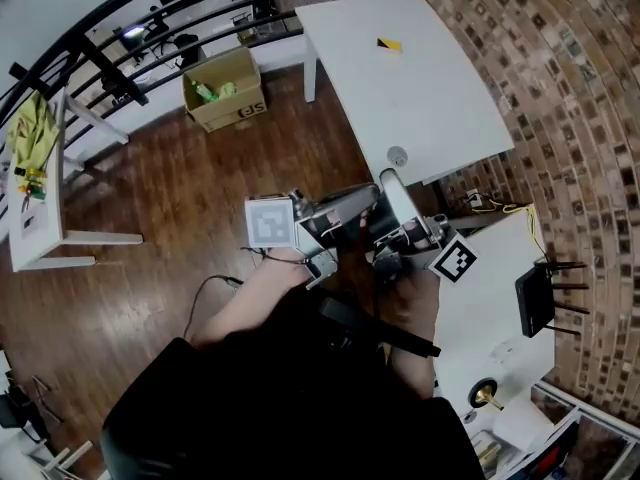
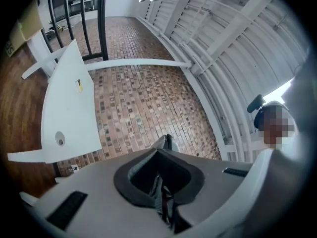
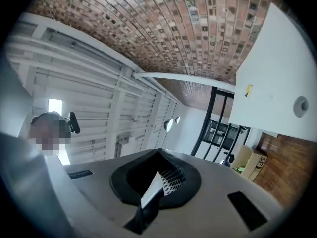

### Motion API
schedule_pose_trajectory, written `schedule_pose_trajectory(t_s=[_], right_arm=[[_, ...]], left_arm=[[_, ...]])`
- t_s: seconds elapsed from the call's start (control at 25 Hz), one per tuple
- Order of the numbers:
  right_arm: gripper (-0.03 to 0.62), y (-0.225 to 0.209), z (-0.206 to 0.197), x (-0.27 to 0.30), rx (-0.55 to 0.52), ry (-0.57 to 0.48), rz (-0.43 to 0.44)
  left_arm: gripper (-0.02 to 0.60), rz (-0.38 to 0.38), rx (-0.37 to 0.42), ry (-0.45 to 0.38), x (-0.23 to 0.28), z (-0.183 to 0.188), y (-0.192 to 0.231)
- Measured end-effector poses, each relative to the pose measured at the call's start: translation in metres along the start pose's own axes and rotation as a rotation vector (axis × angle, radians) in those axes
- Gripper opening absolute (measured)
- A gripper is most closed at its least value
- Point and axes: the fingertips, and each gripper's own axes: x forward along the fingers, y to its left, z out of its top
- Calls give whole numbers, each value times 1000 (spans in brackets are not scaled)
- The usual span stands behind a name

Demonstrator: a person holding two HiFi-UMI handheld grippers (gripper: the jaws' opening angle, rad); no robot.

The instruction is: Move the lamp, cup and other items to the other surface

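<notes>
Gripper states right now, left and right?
Left gripper: closed, jaws together, no held item visible.
Right gripper: closed, jaws together, no held item visible.

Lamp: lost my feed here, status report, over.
Left tool and right tool both shut on lamp. Lamp in the air, by the near edge of the far white table. Cardboard box on floor, off to the side.

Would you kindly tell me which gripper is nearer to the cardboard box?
Left. The left gripper is below and right of the cardboard box; the right gripper lies farther right.
</notes>
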Motion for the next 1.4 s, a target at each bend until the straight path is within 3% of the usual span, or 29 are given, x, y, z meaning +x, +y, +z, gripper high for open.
schedule_pose_trajectory(t_s=[0.32, 0.56, 0.76, 1.12, 1.4], right_arm=[[18, -33, -25, 114, -21, 39, -9], [18, -55, -73, 194, 14, 93, -7], [19, -68, -99, 238, 38, 152, -2], [20, -106, -115, 298, 107, 230, 43], [18, -158, -93, 380, 154, 281, 111]], left_arm=[[2, -20, 64, -25, -49, 105, 20], [0, -9, 52, -94, -109, 176, 21], [0, -1, 46, -146, -142, 214, 25], [0, 62, 87, -217, -169, 269, 57], [0, 149, 136, -263, -168, 356, 107]])
